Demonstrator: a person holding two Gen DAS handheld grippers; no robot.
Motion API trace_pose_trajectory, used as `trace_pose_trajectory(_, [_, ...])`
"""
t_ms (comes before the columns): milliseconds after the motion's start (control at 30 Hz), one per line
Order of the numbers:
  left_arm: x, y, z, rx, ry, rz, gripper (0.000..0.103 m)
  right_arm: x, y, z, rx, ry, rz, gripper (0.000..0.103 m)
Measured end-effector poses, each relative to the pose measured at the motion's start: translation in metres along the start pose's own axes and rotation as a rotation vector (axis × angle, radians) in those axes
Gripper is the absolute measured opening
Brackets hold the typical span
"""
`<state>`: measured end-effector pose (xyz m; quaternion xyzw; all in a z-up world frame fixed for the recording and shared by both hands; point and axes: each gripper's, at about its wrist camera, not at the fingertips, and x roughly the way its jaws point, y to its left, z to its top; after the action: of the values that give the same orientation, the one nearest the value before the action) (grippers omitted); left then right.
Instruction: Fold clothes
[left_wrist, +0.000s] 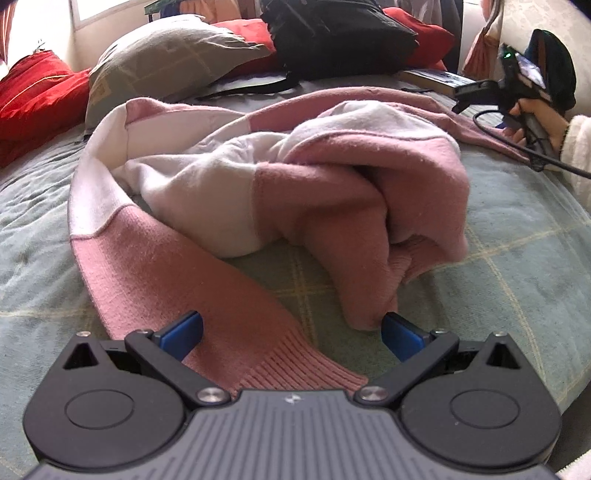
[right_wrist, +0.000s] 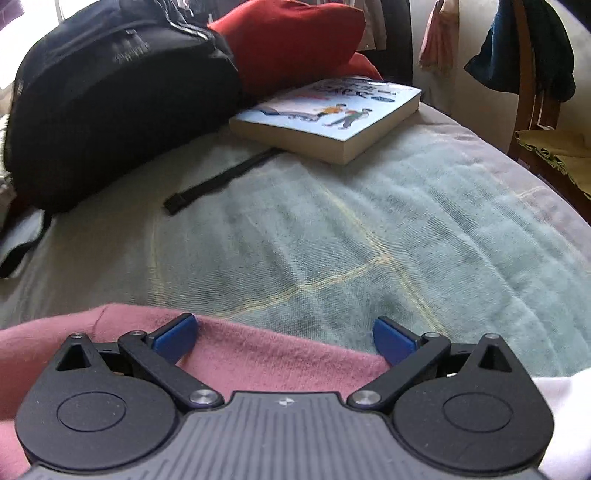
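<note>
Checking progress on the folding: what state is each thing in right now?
Pink sweater: crumpled, unfolded, sleeve stretched toward camera.
Left gripper: open, straddling the sleeve cuff.
Right gripper: open, over the sweater's edge.
Book: closed, flat on bed.
Black backpack: lying on bed, strap loose.

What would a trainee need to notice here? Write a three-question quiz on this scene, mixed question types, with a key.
1. True or false: the left gripper is shut on the sweater.
2. Multiple choice: what lies on the bed beside the backpack? A) a book B) a laptop C) a mug
3. Fill in: the sweater is pink and ____.

Key
1. False; its fingers stand apart, over a ribbed sleeve cuff.
2. A; the book.
3. White.
</note>
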<state>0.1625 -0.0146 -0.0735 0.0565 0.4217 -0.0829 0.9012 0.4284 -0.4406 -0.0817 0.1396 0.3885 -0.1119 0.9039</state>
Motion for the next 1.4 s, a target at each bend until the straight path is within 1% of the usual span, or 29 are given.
trace_pose_trajectory(67, [-0.002,-0.002,-0.001,0.008,-0.005,0.000,0.102,-0.021,-0.003,-0.003,-0.005,-0.012,0.057,0.103])
trace_pose_trajectory(133, [-0.006,-0.005,-0.002,0.014,-0.008,-0.004,0.102,-0.048,-0.011,-0.009,-0.007,-0.019,0.143,0.103])
trace_pose_trajectory(233, [-0.010,-0.010,-0.005,0.021,-0.008,-0.015,0.102,-0.087,-0.032,-0.025,0.007,-0.014,0.250,0.103])
trace_pose_trajectory(300, [-0.012,-0.014,-0.007,0.028,-0.007,-0.026,0.102,-0.108,-0.049,-0.041,0.017,0.004,0.300,0.103])
trace_pose_trajectory(367, [-0.015,-0.019,-0.008,0.039,-0.008,-0.038,0.102,-0.125,-0.066,-0.059,0.019,0.018,0.326,0.103])
trace_pose_trajectory(500, [-0.023,-0.030,-0.010,0.068,-0.019,-0.049,0.102,-0.150,-0.097,-0.093,0.005,-0.010,0.304,0.103])
trace_pose_trajectory(633, [-0.028,-0.035,-0.012,0.078,-0.018,-0.051,0.102,-0.150,-0.133,-0.111,0.162,-0.005,0.366,0.103])
trace_pose_trajectory(700, [-0.028,-0.037,-0.013,0.081,-0.011,-0.048,0.102,-0.143,-0.144,-0.119,0.206,0.002,0.356,0.103])
trace_pose_trajectory(833, [-0.028,-0.040,-0.014,0.092,-0.004,-0.036,0.102,-0.134,-0.150,-0.136,0.250,-0.003,0.342,0.103])
trace_pose_trajectory(933, [-0.025,-0.040,-0.015,0.091,0.009,-0.027,0.102,-0.140,-0.143,-0.145,0.245,-0.023,0.301,0.103])
trace_pose_trajectory(1067, [-0.025,-0.032,-0.021,0.072,0.026,-0.019,0.102,-0.160,-0.120,-0.157,0.160,-0.007,0.198,0.103])
trace_pose_trajectory(1100, [-0.025,-0.029,-0.023,0.062,0.029,-0.018,0.102,-0.166,-0.114,-0.161,0.139,-0.007,0.185,0.103])
trace_pose_trajectory(1200, [-0.028,-0.021,-0.029,0.042,0.033,-0.008,0.102,-0.183,-0.096,-0.176,0.097,-0.003,0.177,0.103])
trace_pose_trajectory(1400, [-0.035,-0.007,-0.036,0.021,0.033,0.008,0.102,-0.213,-0.059,-0.201,0.037,0.002,0.212,0.103])
